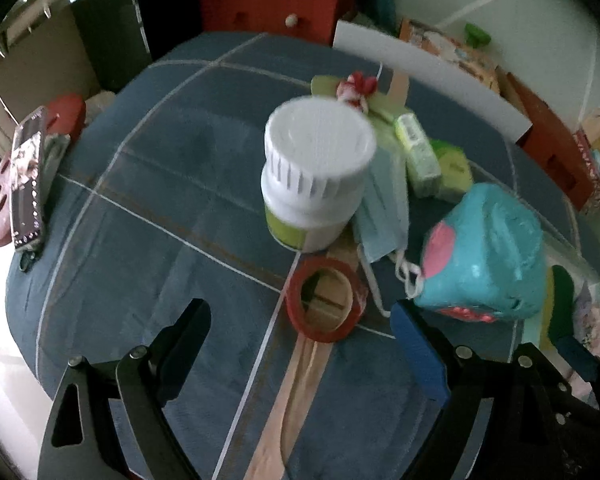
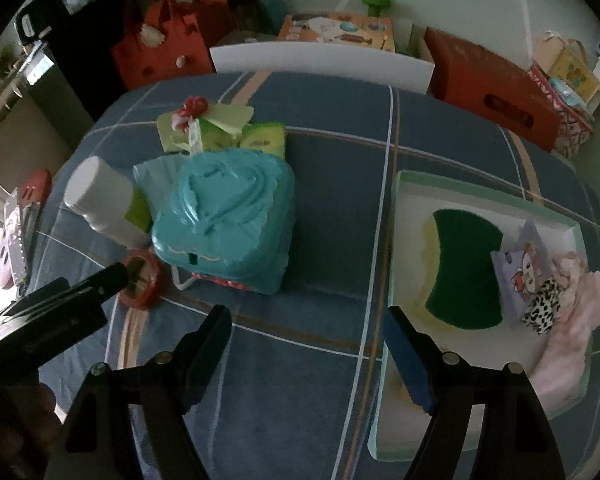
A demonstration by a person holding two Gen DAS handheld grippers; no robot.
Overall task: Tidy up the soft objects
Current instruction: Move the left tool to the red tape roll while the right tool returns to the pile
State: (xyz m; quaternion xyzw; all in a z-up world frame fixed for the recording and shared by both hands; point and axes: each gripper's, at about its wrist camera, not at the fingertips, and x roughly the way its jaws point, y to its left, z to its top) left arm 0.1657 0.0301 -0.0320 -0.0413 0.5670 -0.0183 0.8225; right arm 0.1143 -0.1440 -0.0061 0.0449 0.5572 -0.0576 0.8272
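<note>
I count two tools, both gaping wide with nothing between the fingers: my left tool [image 1: 300, 340] hangs over the red tape roll [image 1: 325, 300], and my right tool [image 2: 306, 340] hangs over bare cloth between the clutter and the tray [image 2: 404, 184].

On the tray I see four soft things: one green-and-yellow sponge [image 2: 466, 270], one small printed pouch [image 2: 524, 264], one leopard-print piece [image 2: 542, 306] and one pink cloth [image 2: 576, 320] trailing toward the tray's near edge.

Still in the pile to the left of the tray: one teal plastic-wrapped pack [image 2: 224, 220], one blue face mask [image 1: 382, 208] tucked between that pack and the single white bottle [image 1: 314, 172], one tissue packet [image 1: 418, 152], one more green sponge [image 2: 262, 140] behind it, and one red-and-white ribbon bow [image 1: 356, 88] on pale green wrapping. The tape roll sits just in front of the bottle.

The counter is covered by a blue cloth [image 1: 148, 184] with white and tan check lines. At its left edge lies one phone [image 1: 28, 184] in a studded case. Behind the counter are one white board [image 2: 320, 62], a red bag [image 2: 160, 44] and a red box [image 2: 496, 88] against a pale wall.
</note>
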